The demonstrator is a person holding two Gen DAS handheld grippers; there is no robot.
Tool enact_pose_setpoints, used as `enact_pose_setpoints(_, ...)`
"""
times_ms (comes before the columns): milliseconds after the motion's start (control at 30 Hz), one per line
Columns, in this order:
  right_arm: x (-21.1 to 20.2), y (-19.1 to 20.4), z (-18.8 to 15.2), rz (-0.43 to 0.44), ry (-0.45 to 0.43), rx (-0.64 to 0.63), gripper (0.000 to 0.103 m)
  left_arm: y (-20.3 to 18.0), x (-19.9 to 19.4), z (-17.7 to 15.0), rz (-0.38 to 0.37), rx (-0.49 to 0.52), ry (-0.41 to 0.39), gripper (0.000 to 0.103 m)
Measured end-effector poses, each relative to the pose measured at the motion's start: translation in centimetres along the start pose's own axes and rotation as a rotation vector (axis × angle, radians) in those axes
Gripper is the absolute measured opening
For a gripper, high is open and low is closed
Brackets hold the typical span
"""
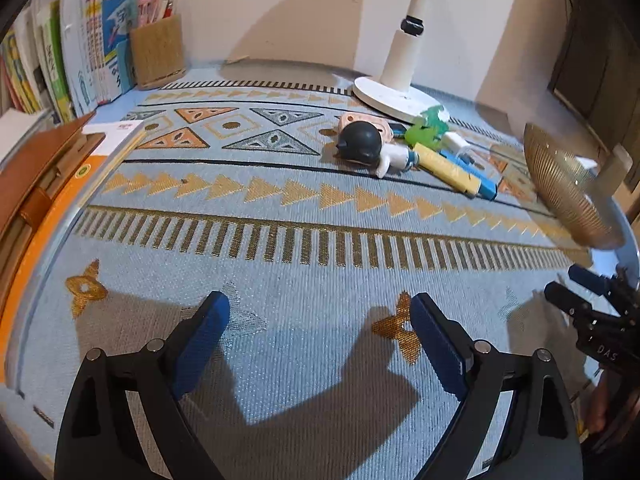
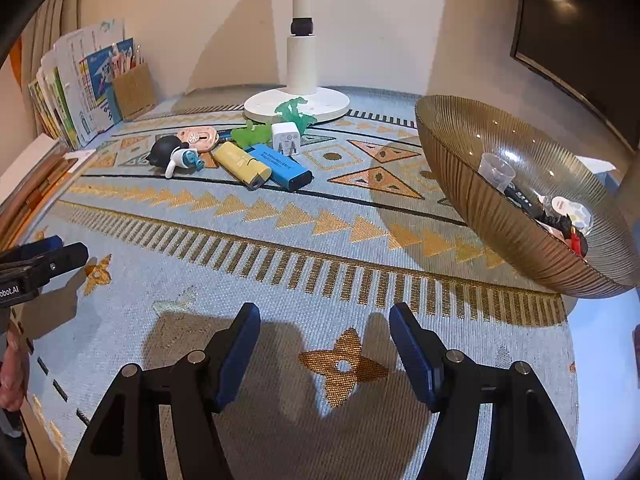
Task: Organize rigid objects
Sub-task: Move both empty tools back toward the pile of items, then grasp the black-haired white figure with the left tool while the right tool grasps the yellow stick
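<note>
A pile of small objects lies at the far middle of the patterned cloth: a dark-headed figurine (image 2: 170,154) (image 1: 360,144), a pink case (image 2: 198,136), a yellow block (image 2: 240,164) (image 1: 446,168), a blue block (image 2: 280,166), a white charger plug (image 2: 286,138) and a green plastic toy (image 2: 256,132) (image 1: 424,130). A ribbed amber glass bowl (image 2: 500,216) (image 1: 568,188) stands at the right and holds a clear cup (image 2: 496,170) and small items. My left gripper (image 1: 320,322) and my right gripper (image 2: 324,328) are open and empty, low over the near cloth.
A white lamp base (image 2: 296,104) stands behind the pile. Books (image 1: 52,60) and a woven pen holder (image 1: 156,52) line the far left. A brown notebook and orange book (image 1: 48,184) lie at the left edge. The right gripper shows in the left wrist view (image 1: 584,300).
</note>
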State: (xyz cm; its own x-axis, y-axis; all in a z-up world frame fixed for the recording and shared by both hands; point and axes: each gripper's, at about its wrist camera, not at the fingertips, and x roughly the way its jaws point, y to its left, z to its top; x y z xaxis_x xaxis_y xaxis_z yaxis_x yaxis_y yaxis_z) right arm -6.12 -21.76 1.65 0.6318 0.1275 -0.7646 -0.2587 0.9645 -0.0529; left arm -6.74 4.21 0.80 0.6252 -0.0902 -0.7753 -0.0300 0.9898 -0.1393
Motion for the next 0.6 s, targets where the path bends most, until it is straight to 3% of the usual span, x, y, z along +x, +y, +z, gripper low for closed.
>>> enact_pose_setpoints(133,-0.1,0.0,0.0,-0.006,-0.004,-0.001,0.066,-0.2,-0.1,-0.1,0.005,0.013,0.002,0.091)
enact_pose_setpoints(333,0.1,-0.2,0.1,0.034,0.013,0.001,0.066,0.2,-2.1,0.6,-0.024,0.013,-0.109,0.091)
enact_pose_setpoints(467,-0.1,-0.2,1.2,0.099,0.040,0.005,0.066,0.3,-2.5,2.7,-0.006,0.064,-0.113,0.091)
enact_pose_setpoints(600,-1.6,1.4,4.9,0.162,-0.021,-0.055,0.066,0.1,-1.3,6.5,-0.046,0.112,-0.098,0.091)
